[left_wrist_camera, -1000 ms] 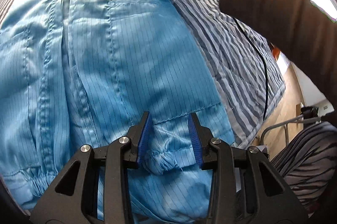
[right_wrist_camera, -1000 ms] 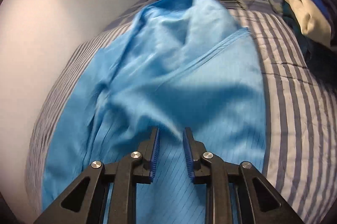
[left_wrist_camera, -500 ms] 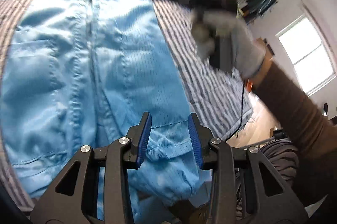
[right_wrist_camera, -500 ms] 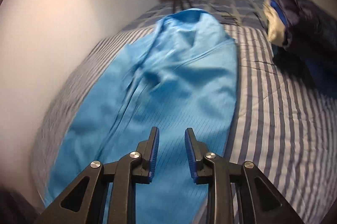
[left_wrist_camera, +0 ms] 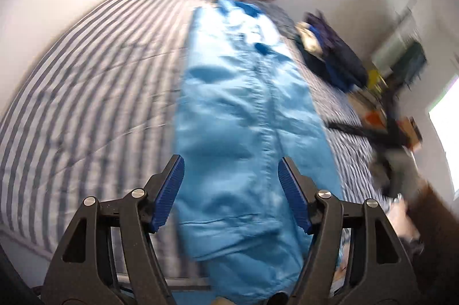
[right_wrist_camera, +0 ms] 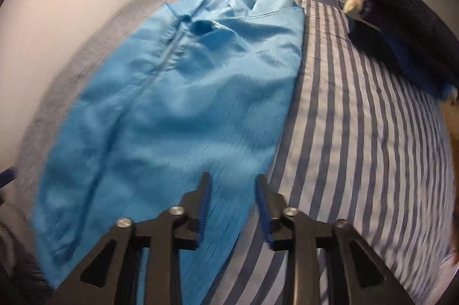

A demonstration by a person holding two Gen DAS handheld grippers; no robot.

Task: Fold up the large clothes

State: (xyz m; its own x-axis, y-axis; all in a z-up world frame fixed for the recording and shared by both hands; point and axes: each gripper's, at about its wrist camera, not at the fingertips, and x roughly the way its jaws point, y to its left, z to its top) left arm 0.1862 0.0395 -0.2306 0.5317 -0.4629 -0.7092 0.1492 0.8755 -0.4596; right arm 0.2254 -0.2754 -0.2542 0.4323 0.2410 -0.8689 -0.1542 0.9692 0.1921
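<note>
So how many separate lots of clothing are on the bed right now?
2. A blue garment lies lengthwise down the striped bed. A dark pile sits at the bed's far right; it may hold several items, too bunched to tell.

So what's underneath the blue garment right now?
The blue garment lies on a striped bedcover, which shows on both sides. Whatever lies directly under the garment is covered.
</note>
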